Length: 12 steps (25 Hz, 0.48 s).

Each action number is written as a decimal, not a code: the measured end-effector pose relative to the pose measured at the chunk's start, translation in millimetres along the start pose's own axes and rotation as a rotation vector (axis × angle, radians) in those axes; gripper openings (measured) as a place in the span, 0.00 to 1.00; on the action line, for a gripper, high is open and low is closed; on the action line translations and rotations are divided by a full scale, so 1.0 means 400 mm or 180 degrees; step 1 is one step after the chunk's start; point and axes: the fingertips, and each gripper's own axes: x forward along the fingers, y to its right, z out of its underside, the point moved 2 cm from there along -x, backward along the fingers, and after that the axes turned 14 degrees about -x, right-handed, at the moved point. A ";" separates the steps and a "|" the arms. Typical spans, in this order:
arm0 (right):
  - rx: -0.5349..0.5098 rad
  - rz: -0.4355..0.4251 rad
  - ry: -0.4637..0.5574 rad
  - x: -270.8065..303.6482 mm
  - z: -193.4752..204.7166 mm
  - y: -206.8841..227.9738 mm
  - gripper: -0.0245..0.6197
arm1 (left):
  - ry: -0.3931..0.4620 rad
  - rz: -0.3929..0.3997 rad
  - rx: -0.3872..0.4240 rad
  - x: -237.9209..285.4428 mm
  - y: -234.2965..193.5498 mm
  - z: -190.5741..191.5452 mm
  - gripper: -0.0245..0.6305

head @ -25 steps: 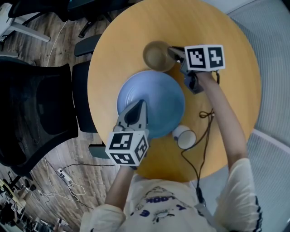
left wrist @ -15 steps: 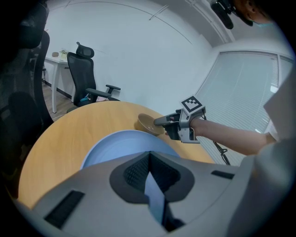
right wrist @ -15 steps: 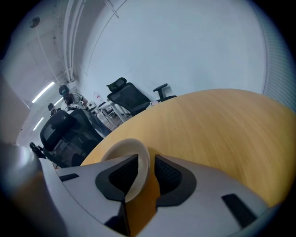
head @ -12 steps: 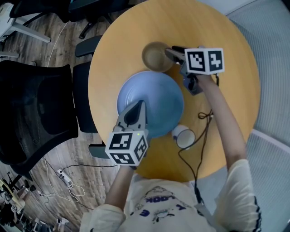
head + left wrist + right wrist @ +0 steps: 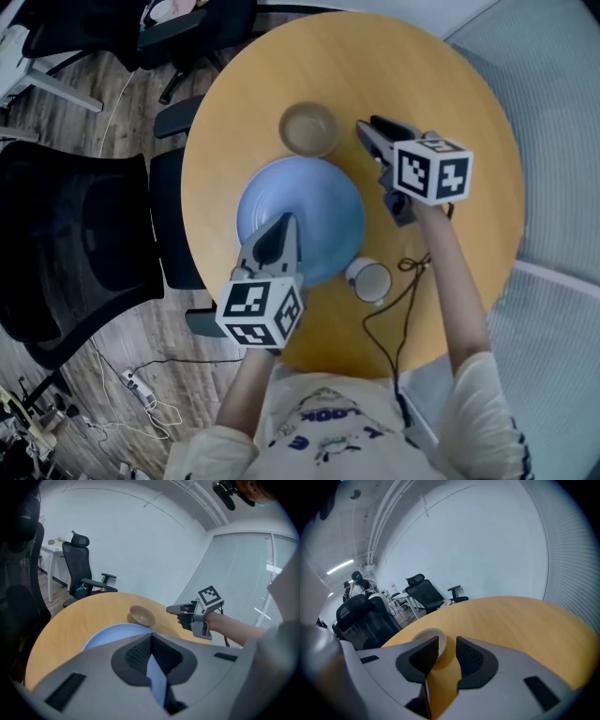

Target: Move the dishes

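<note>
A blue plate (image 5: 309,211) is seen at the middle of the counter (image 5: 450,112), its near rim clamped in the closed fingers of the left gripper (image 5: 287,221). A tan bowl (image 5: 308,128) is set just beyond it, clear of the right gripper (image 5: 372,128) at its right, whose fingers have just been opened and are held apart, empty. A white mug (image 5: 370,280) is stood by the plate's near right edge.

I see soft, even indoor light; the round table (image 5: 441,84) is bright with weak shadows. Both gripper views bend strongly, with dark corners, and a ceiling lamp (image 5: 340,566) glows.
</note>
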 end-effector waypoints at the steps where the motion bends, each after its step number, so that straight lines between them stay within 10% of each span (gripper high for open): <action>1: -0.0019 0.0053 0.0073 -0.025 -0.003 -0.005 0.21 | 0.0011 0.0018 0.0005 -0.003 0.007 -0.001 0.04; 12: -0.0658 0.0635 0.0735 -0.295 -0.038 -0.119 0.07 | 0.0335 0.0121 0.0221 -0.059 0.130 -0.041 0.04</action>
